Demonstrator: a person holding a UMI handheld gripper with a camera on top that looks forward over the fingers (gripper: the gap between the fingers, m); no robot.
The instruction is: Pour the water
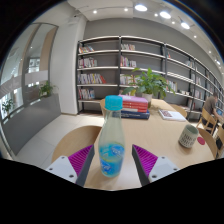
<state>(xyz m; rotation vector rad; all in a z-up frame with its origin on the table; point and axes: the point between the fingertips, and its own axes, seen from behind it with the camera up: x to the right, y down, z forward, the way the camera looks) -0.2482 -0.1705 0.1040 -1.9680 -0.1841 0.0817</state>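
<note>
While the claw (111,158) is clamped on the water bottle (111,138), both pink pads (80,158) press its lower body, the long axis upright and the blue cap (114,101) uppermost. Beyond, well right of the bottle, a grey cup (189,136) stands on the wooden worktop (160,135); pouring calls for a rightward carry, then tilt. Books (134,106) and shelves (100,65) lie farther back.

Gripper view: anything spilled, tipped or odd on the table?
Nothing stands out. The water bottle stands upright with its blue cap on, between the fingers of the gripper. The grey cup sits upright further along the table. No spill shows, and the stacked books look tidy.
</note>
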